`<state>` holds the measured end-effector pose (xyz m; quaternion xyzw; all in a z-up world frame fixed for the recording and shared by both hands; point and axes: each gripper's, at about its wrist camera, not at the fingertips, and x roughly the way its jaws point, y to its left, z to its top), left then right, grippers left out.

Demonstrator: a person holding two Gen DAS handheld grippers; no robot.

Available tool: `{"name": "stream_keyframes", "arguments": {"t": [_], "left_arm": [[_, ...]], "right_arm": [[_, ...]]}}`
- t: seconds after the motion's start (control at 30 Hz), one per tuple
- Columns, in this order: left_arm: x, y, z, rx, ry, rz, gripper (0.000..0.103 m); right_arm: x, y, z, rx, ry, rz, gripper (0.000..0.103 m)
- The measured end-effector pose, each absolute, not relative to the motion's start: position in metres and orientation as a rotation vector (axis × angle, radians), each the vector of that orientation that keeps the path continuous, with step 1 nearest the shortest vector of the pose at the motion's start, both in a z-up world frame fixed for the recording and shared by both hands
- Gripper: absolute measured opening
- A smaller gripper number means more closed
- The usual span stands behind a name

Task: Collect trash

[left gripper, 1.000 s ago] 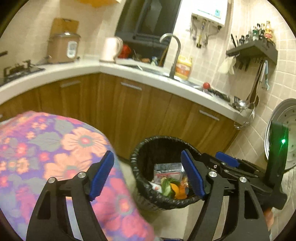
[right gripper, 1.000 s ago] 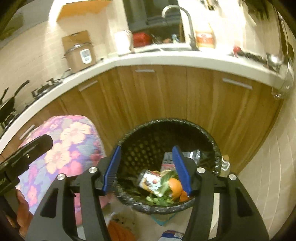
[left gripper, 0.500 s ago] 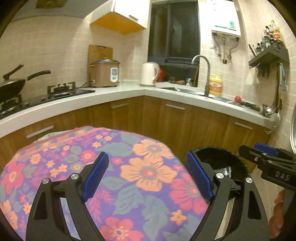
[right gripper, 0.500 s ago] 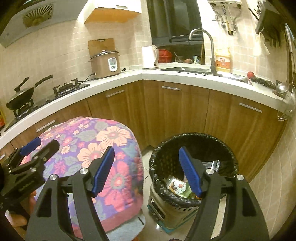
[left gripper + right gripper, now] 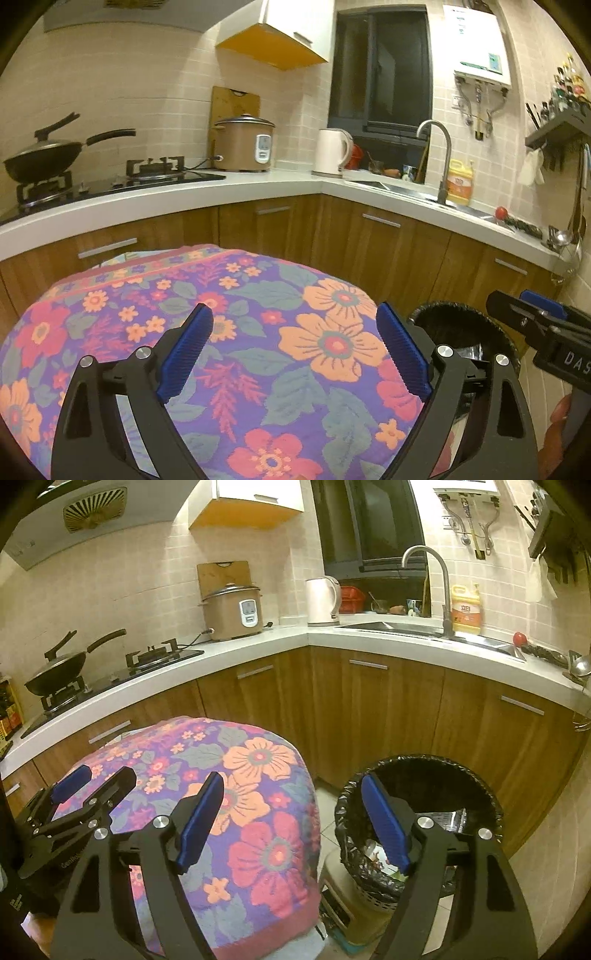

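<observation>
A trash bin (image 5: 421,775) lined with a black bag stands on the floor at the right, by the wooden cabinets; wrappers and scraps lie inside it (image 5: 373,853). Its rim also shows in the left wrist view (image 5: 458,314). My left gripper (image 5: 291,350) is open and empty above the floral-covered table (image 5: 258,332). My right gripper (image 5: 291,819) is open and empty, held between the table (image 5: 240,794) and the bin. Each gripper appears in the other's view: the right one (image 5: 543,321), the left one (image 5: 88,786).
An L-shaped white counter (image 5: 295,635) carries a stove with a wok (image 5: 59,668), a rice cooker (image 5: 232,613), a kettle (image 5: 321,600), a sink with a faucet (image 5: 424,587) and a yellow detergent bottle (image 5: 465,614). Tiled floor (image 5: 328,801) shows between table and bin.
Both grippers have risen and pulled back from over the bin. The views now take in the table top and the counter. Both stay open and empty.
</observation>
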<state>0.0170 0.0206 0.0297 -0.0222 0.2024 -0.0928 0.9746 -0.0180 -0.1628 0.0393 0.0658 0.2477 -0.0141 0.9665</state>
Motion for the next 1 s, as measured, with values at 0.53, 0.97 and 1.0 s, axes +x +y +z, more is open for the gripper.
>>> {"name": "stream_keyframes", "arguments": {"t": [0.53,0.97,1.0], "left_arm": [[0.013,0.017,0.029,-0.018,0.380,-0.133,0.093],[0.015,0.016,0.029,-0.007,0.389,-0.142,0.095],[0.015,0.017,0.029,-0.006,0.390,-0.142,0.095]], "right_arm": [[-0.016,-0.159,0.033,0.111,0.499,-0.037,0.073],[-0.016,-0.163,0.030,0.121,0.504,-0.042,0.076],[-0.016,-0.163,0.030,0.123,0.505,-0.042,0.076]]}}
